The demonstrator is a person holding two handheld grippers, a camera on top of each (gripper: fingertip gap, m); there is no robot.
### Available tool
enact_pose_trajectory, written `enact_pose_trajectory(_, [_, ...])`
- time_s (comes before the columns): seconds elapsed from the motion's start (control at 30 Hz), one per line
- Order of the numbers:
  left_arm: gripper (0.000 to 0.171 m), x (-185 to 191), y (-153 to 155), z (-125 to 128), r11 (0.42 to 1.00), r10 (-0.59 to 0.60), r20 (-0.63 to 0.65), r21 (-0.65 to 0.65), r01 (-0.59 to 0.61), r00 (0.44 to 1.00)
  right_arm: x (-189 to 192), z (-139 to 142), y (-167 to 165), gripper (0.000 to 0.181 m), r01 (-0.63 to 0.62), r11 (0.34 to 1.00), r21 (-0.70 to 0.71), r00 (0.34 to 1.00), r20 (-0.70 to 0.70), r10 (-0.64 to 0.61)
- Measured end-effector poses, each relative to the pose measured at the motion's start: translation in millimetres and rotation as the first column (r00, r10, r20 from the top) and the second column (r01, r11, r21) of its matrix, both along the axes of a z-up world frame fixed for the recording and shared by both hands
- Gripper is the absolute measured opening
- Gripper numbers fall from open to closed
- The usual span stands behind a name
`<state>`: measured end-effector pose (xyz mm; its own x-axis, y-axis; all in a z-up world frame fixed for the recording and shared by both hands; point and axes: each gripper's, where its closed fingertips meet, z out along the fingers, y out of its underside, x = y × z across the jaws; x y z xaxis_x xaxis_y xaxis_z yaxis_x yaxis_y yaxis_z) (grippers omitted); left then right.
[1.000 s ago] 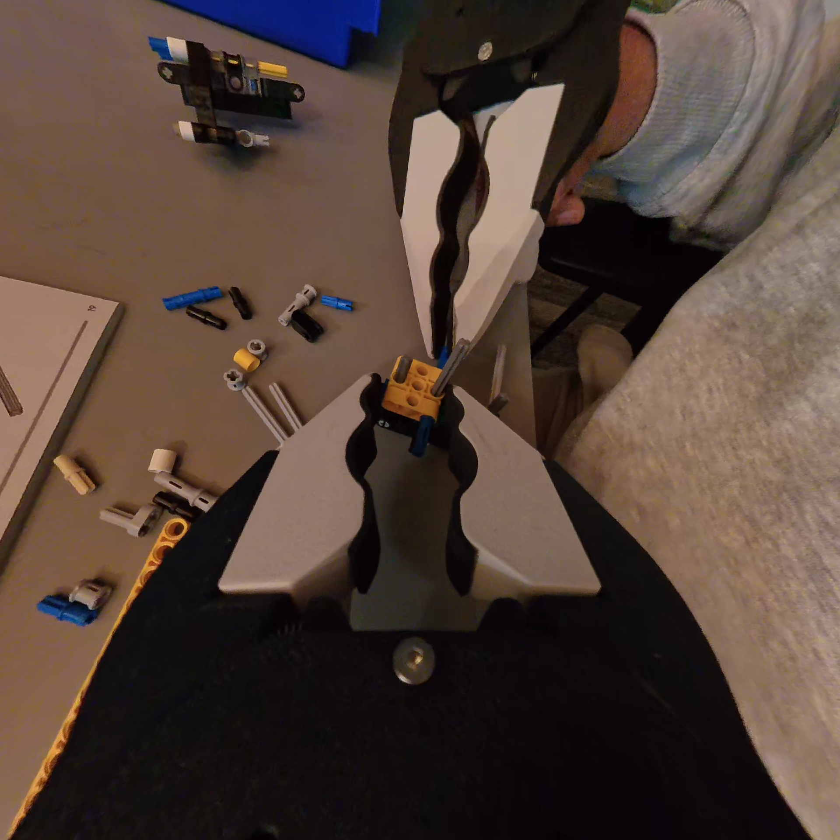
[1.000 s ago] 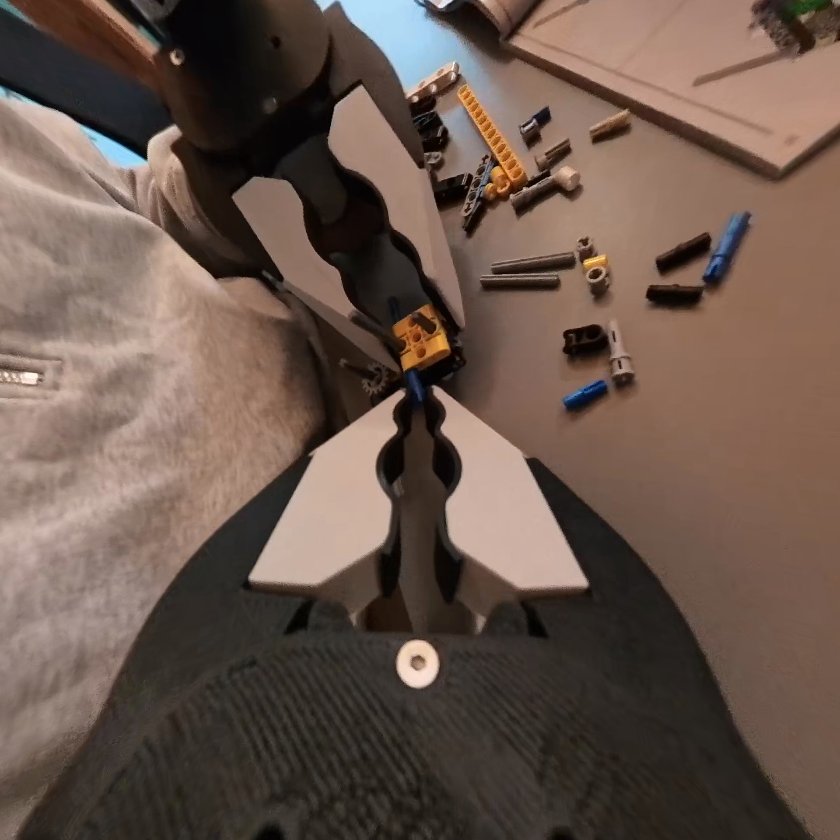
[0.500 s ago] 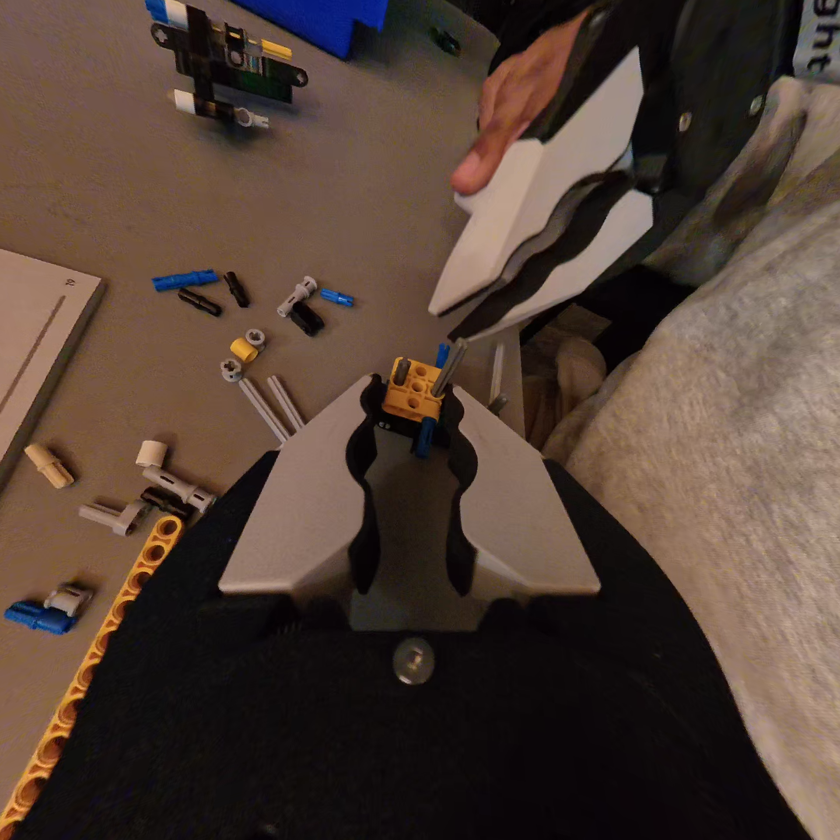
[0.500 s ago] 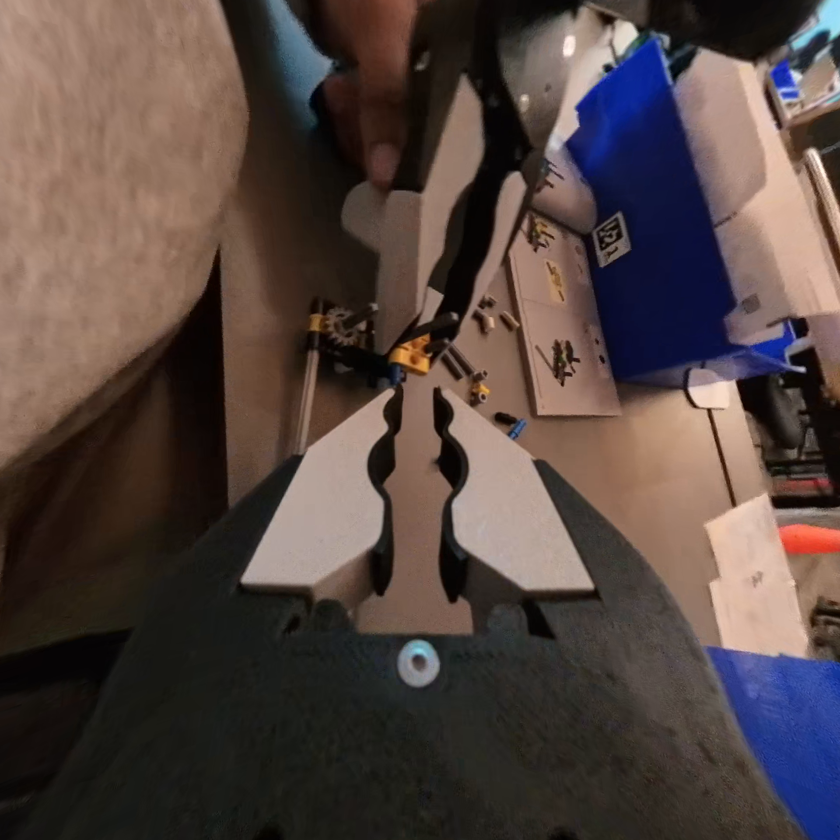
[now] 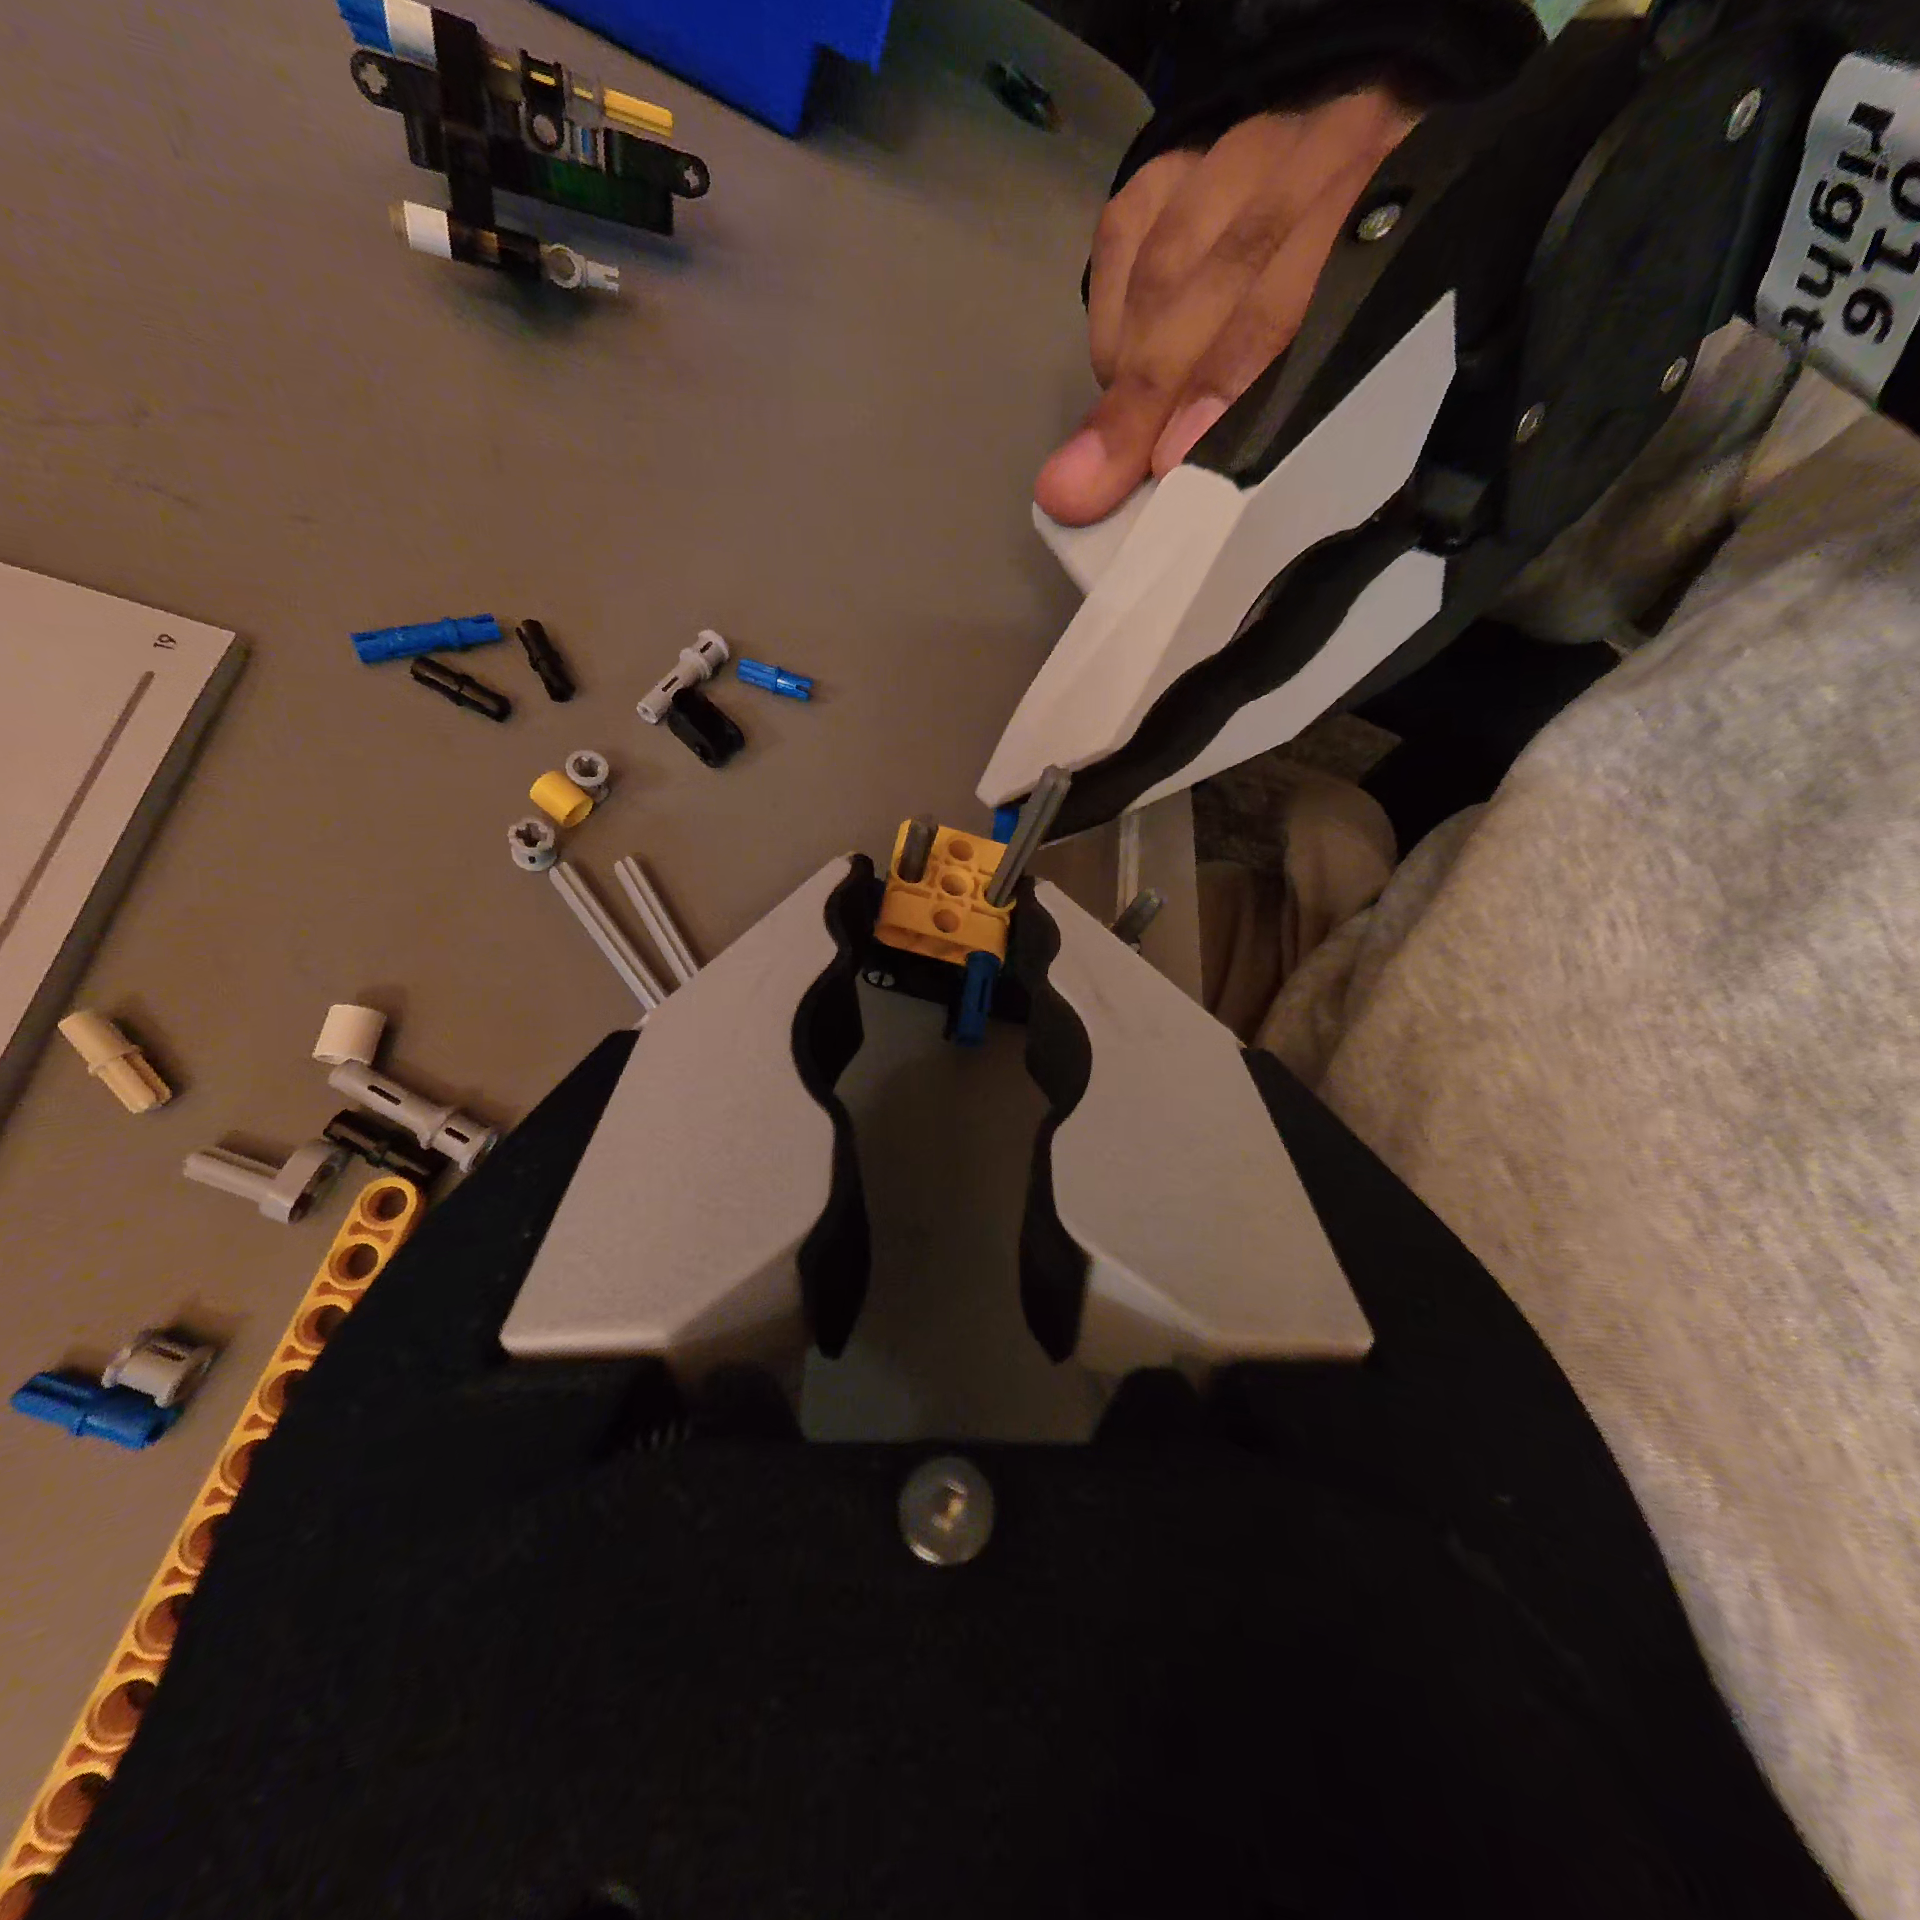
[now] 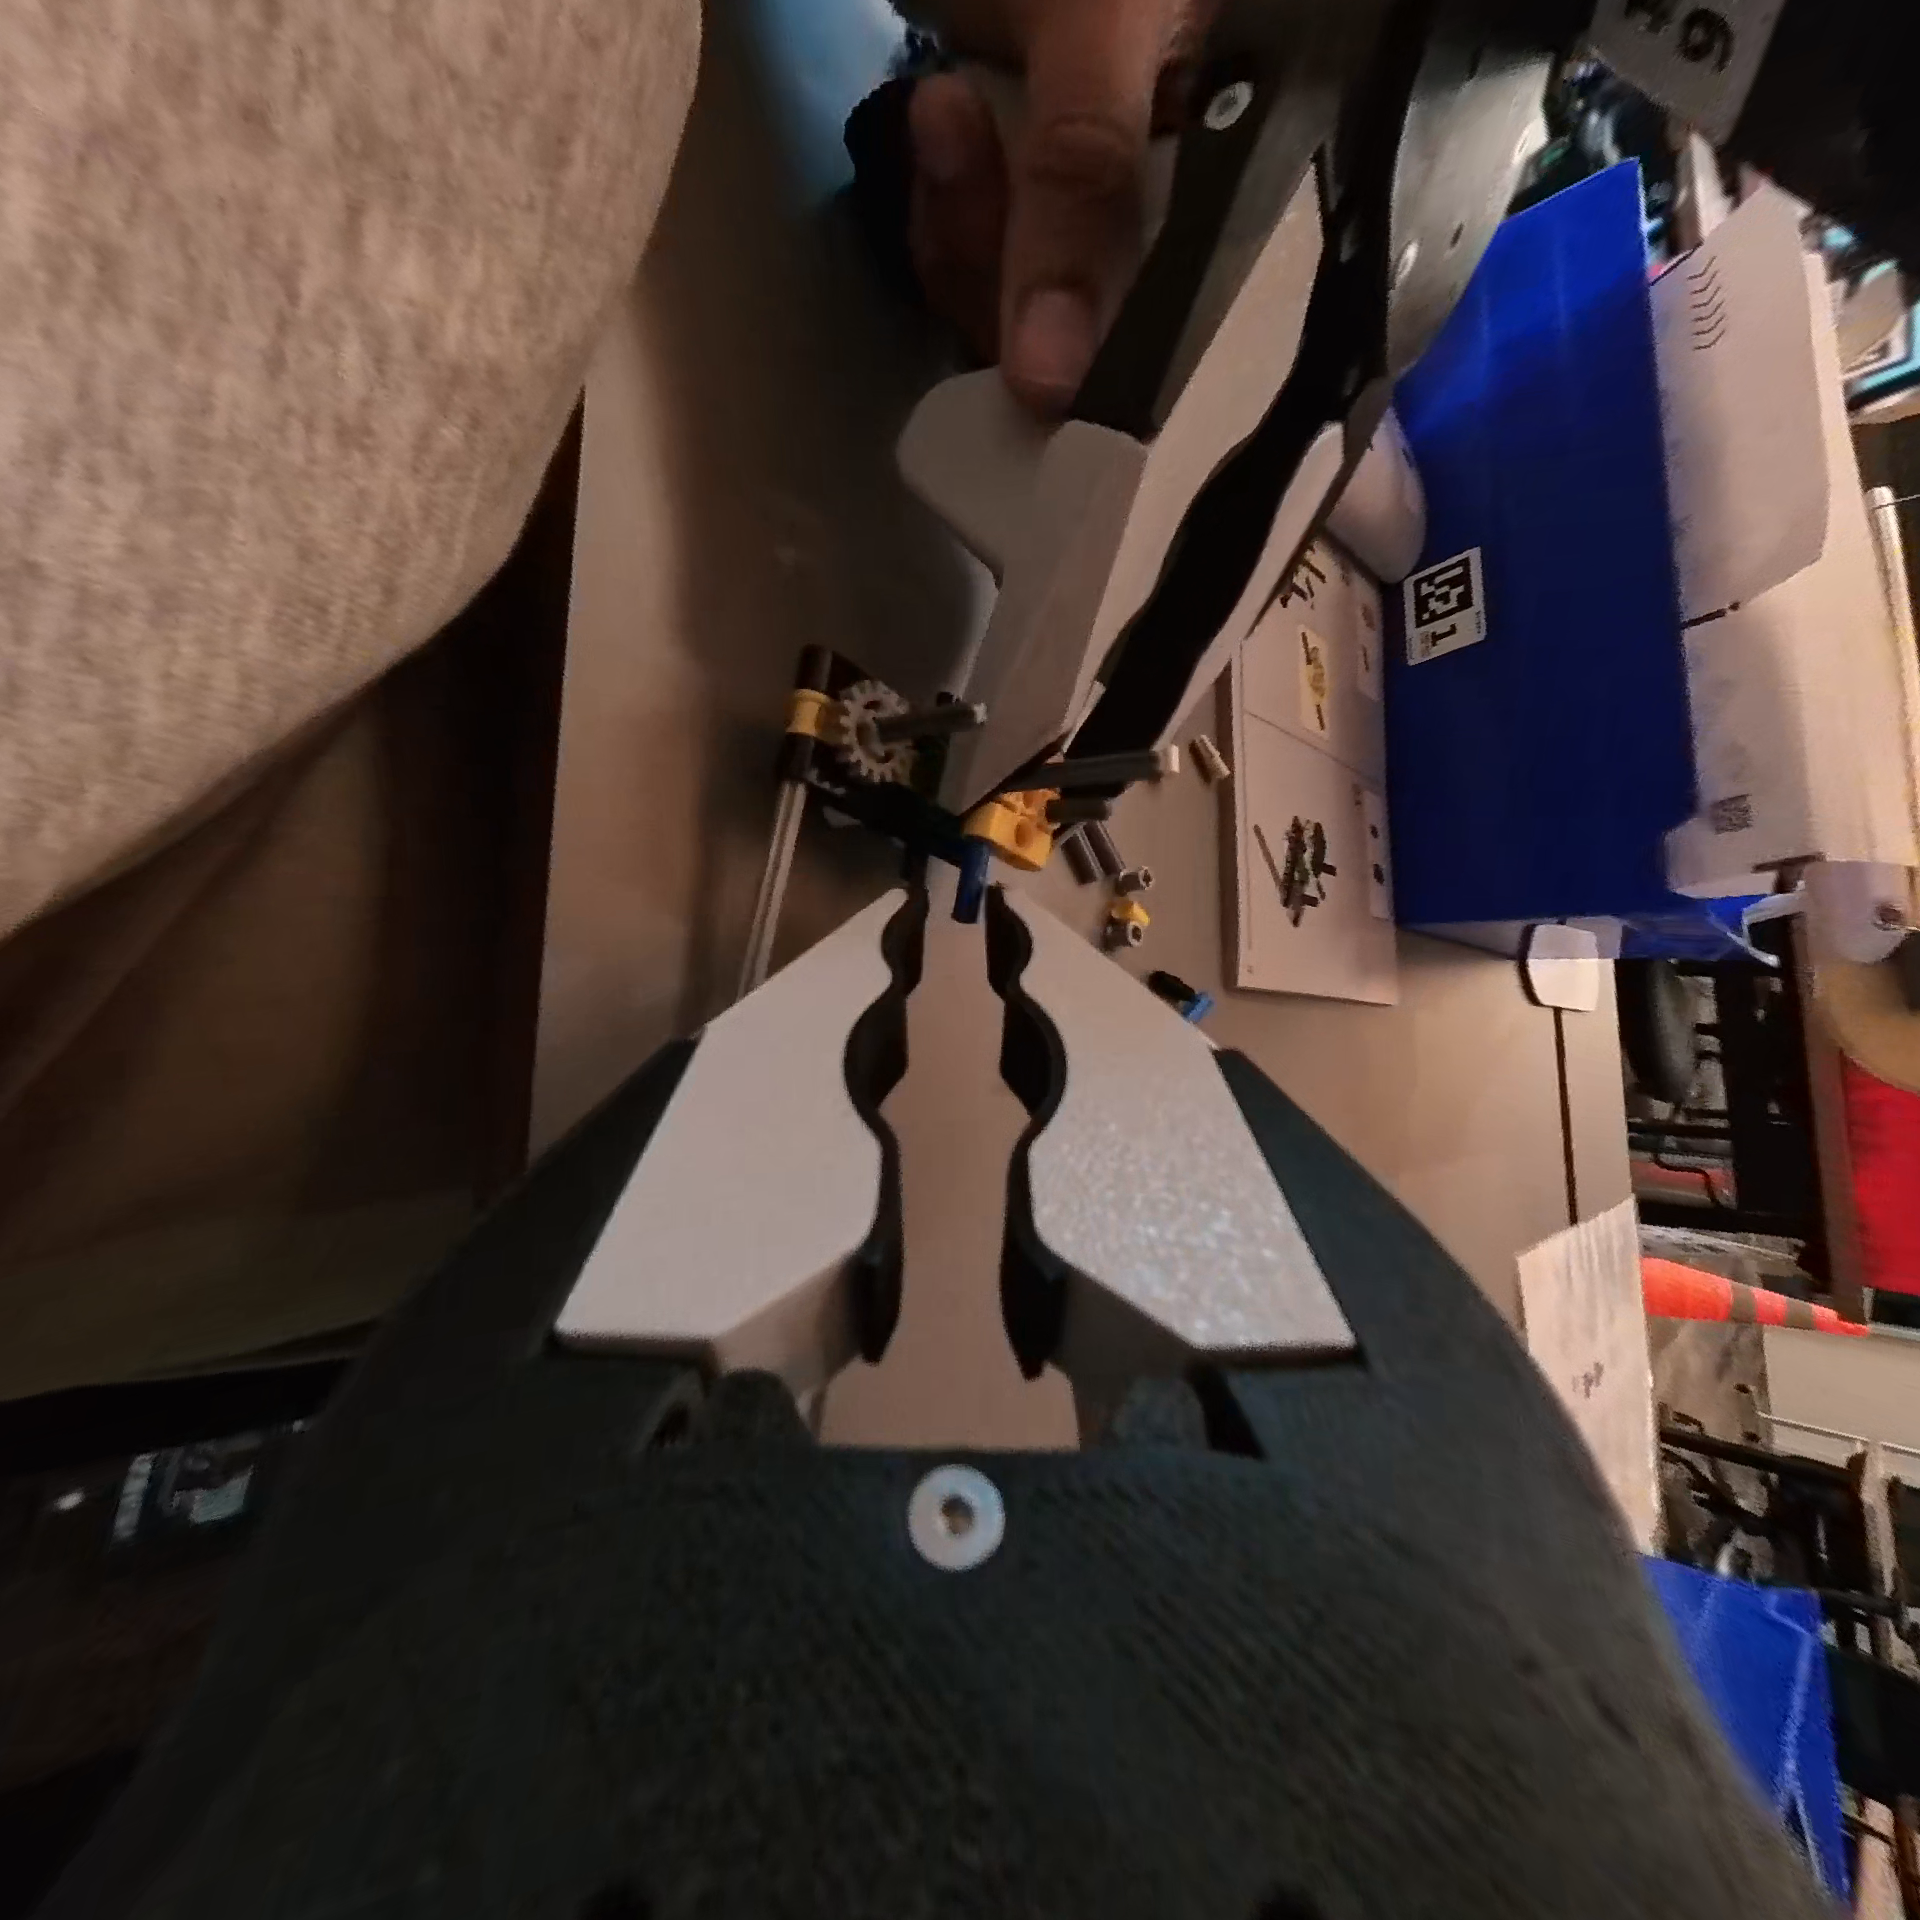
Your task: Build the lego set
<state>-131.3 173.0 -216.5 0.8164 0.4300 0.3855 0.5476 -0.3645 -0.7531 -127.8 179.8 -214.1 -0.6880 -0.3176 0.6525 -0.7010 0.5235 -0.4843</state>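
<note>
My left gripper (image 5: 943, 883) is shut on a small sub-assembly: a yellow holed block (image 5: 945, 899) on black parts, with a blue pin (image 5: 971, 1003) and a grey axle (image 5: 1023, 836) sticking out. I hold it off the table's near edge, by the person's lap. My right gripper (image 6: 954, 899) is slightly open, its tips on either side of the blue pin's end (image 6: 968, 896). In the left wrist view it comes in from the upper right (image 5: 1003, 808). The right wrist view also shows the assembly's grey gear (image 6: 873, 743) and the left gripper (image 6: 1023, 800) above.
Loose pins, bushes and two grey axles (image 5: 634, 925) lie on the grey table (image 5: 831, 468). A long yellow beam (image 5: 312, 1340) lies at the left edge, an instruction booklet (image 5: 83, 727) farther left. A black partial build (image 5: 520, 135) and a blue bin (image 5: 748, 42) stand at the back. My two grippers' fingertips are within a few centimetres of each other. Both grippers' tips are roughly 20 cm from the black partial build (image 5: 520, 135).
The right gripper has swung from straight ahead over to the right side, rolled, and its jaws have parted a little. The left gripper has kept its hold and barely moved.
</note>
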Motion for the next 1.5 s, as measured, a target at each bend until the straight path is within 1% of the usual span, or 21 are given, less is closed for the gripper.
enact_pose_trajectory(0.07, [0.026, 0.1, 0.2, 0.0, 1.000, -0.001, 0.001, 0.001, 0.001, 1.000, -2.1, -0.9, -1.9, 0.005, 0.008, 1.000, -0.006, 1.000, -0.029, -0.009])
enact_pose_trajectory(0.13, [0.025, 0.1, 0.0, 0.0, 1.000, -0.001, 0.002, 0.002, 0.001, 1.000, -4.1, 0.2, -2.8, 0.004, 0.017, 1.000, -0.014, 0.999, -0.047, -0.018])
enact_pose_trajectory(0.27, [0.025, 1.4, 0.8, -0.1, 1.000, -0.008, -0.001, 0.000, 0.008, 1.000, -4.9, 0.4, -2.6, 0.003, 0.040, 0.999, -0.012, 0.999, -0.016, -0.040])
enact_pose_trajectory(0.33, [0.025, 2.3, 1.5, -0.1, 1.000, -0.012, -0.005, -0.003, 0.012, 1.000, -4.0, 0.1, -1.9, 0.003, 0.057, 0.998, 0.007, 0.997, 0.043, -0.057])
enact_pose_trajectory(0.4, [0.024, 3.4, 2.1, 0.0, 1.000, -0.020, -0.007, -0.004, 0.020, 1.000, -2.6, -0.1, -1.2, 0.003, 0.083, 0.996, 0.029, 0.985, 0.149, -0.086])
enact_pose_trajectory(0.5, [0.024, 4.8, 2.8, 0.2, 1.000, -0.031, -0.013, -0.005, 0.030, 0.999, -0.1, -0.6, -0.4, 0.002, 0.112, 0.992, 0.057, 0.938, 0.324, -0.125])
enact_pose_trajectory(0.57, [0.024, 5.7, 3.3, 0.4, 0.999, -0.037, -0.020, -0.008, 0.037, 0.999, 1.9, -1.7, 0.2, 0.002, 0.127, 0.988, 0.090, 0.881, 0.447, -0.154])
enact_pose_trajectory(0.6, [0.024, 6.6, 3.7, 0.7, 0.999, -0.044, -0.023, -0.007, 0.044, 0.999, 3.5, -2.2, 0.5, 0.002, 0.132, 0.985, 0.114, 0.840, 0.514, -0.172])
enact_pose_trajectory(0.73, [0.024, 9.6, 5.3, 1.1, 0.998, -0.065, -0.042, -0.014, 0.065, 0.997, 9.3, -3.5, 2.0, 0.002, 0.119, 0.970, 0.214, 0.641, 0.730, -0.239])
enact_pose_trajectory(0.8, [0.023, 10.7, 5.7, 1.4, 0.997, -0.072, -0.049, -0.016, 0.072, 0.996, 11.5, -3.6, 2.4, 0.002, 0.106, 0.962, 0.251, 0.542, 0.797, -0.267])
enact_pose_trajectory(0.87, [0.023, 11.6, 6.0, 1.5, 0.997, -0.078, -0.051, -0.016, 0.078, 0.996, 12.8, -3.7, 2.5, 0.002, 0.093, 0.959, 0.267, 0.461, 0.842, -0.280])
enact_pose_trajectory(0.97, [0.023, 11.8, 6.1, 1.6, 0.997, -0.081, -0.048, -0.014, 0.080, 0.996, 13.4, -3.6, 2.3, 0.003, 0.090, 0.960, 0.264, 0.383, 0.881, -0.278])
enact_pose_trajectory(1.03, [0.023, 11.9, 6.1, 1.6, 0.997, -0.080, -0.047, -0.014, 0.080, 0.996, 11.9, -2.0, 1.9, 0.005, 0.104, 0.967, 0.232, 0.399, 0.881, -0.254])
enact_pose_trajectory(1.1, [0.024, 12.1, 6.2, 1.6, 0.997, -0.082, -0.046, -0.013, 0.081, 0.996, 10.3, 1.5, 2.2, 0.024, 0.119, 0.975, 0.190, 0.446, 0.867, -0.223])
enact_pose_trajectory(1.13, [0.023, 12.1, 6.2, 1.5, 0.997, -0.082, -0.043, -0.012, 0.082, 0.996, 10.3, 3.5, 2.7, 0.027, 0.122, 0.978, 0.167, 0.472, 0.857, -0.205])
enact_pose_trajectory(1.2, [0.023, 11.6, 5.9, 1.7, 0.997, -0.080, -0.035, -0.006, 0.080, 0.996, 8.3, 6.1, 3.6, 0.027, 0.131, 0.985, 0.110, 0.559, 0.813, -0.165])
enact_pose_trajectory(1.23, [0.023, 11.4, 5.8, 1.8, 0.997, -0.079, -0.029, -0.002, 0.079, 0.996, 6.4, 7.1, 4.0, 0.024, 0.134, 0.988, 0.075, 0.625, 0.768, -0.142])
enact_pose_trajectory(1.3, [0.023, 11.2, 5.3, 2.3, 0.997, -0.078, -0.016, 0.010, 0.078, 0.997, 2.4, 9.1, 4.6, 0.020, 0.122, 0.992, 0.004, 0.772, 0.628, -0.098])
enact_pose_trajectory(1.37, [0.023, 10.6, 4.2, 2.6, 0.997, -0.075, 0.005, 0.025, 0.075, 0.997, -0.2, 9.2, 4.4, 0.020, 0.101, 0.995, -0.026, 0.876, 0.477, -0.077])
enact_pose_trajectory(1.43, [0.024, 8.9, 3.1, 3.6, 0.997, -0.065, 0.024, 0.042, 0.064, 0.998, 0.0, 8.0, 2.4, 0.020, 0.086, 0.996, -0.029, 0.922, 0.382, -0.068])
enact_pose_trajectory(1.5, [0.023, 8.7, 2.5, 3.4, 0.997, -0.064, 0.029, 0.044, 0.063, 0.998, 2.8, 7.6, 0.1, 0.016, 0.067, 0.997, -0.036, 0.939, 0.340, -0.051])
